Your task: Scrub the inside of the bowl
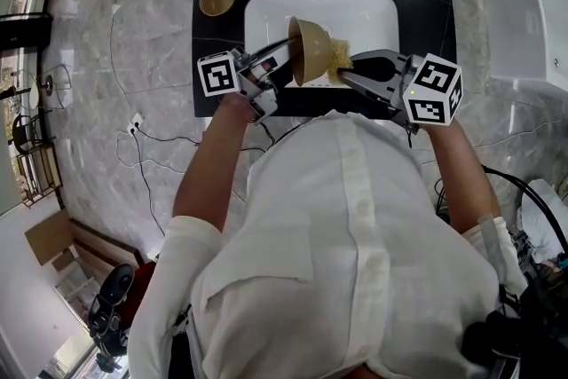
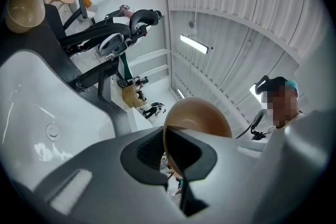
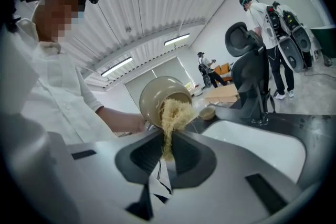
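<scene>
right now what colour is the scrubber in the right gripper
Pale straw yellow; the scrubber shows best in the right gripper view.

Shows both bare forearms reaching forward out of white sleeves (image 1: 191,240), left forearm (image 1: 206,169) and right forearm (image 1: 461,166) each angled slightly inward. Places left gripper (image 1: 286,45) at left, marker cube (image 1: 220,74) nearest the wrist, jaws pinched almost together on the rim of the bowl (image 1: 309,49). Places right gripper (image 1: 344,72) opposite, tips pointing inward toward the left one, jaws closed on a fibrous scrubber (image 1: 335,56). Sets both grippers' tips close together.
</scene>
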Motion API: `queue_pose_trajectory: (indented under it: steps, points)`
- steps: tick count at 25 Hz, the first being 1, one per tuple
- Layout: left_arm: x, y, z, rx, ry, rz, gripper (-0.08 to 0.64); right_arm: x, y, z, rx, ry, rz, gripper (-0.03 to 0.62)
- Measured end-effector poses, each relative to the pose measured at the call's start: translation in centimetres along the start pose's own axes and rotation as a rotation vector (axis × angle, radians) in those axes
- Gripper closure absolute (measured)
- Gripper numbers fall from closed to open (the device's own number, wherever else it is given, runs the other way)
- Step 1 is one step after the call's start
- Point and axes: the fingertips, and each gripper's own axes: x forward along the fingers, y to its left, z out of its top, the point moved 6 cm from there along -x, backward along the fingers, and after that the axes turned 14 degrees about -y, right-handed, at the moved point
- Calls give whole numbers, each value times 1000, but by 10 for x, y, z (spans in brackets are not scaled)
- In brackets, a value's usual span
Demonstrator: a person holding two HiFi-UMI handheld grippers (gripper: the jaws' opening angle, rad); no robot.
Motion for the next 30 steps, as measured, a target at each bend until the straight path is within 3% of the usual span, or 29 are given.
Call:
queue_pose_trajectory:
  steps: [2, 5, 13, 20, 30]
  points:
    - [-3, 6, 1, 26, 13, 26, 549, -2, 2, 2, 0, -3, 10, 554]
    - [-1, 4, -1, -5, 1, 19, 549, -5, 4, 6, -15, 1, 21, 554]
    - [5, 0, -8, -37, 15, -18, 549, -10, -12, 12, -38, -9, -60, 554]
    - [10, -4, -8, -59, 1, -40, 549, -2, -16, 3, -3, 28, -69, 554]
    - [-1, 9, 7, 6, -55, 69, 549, 5, -2, -10, 13, 66, -27, 554]
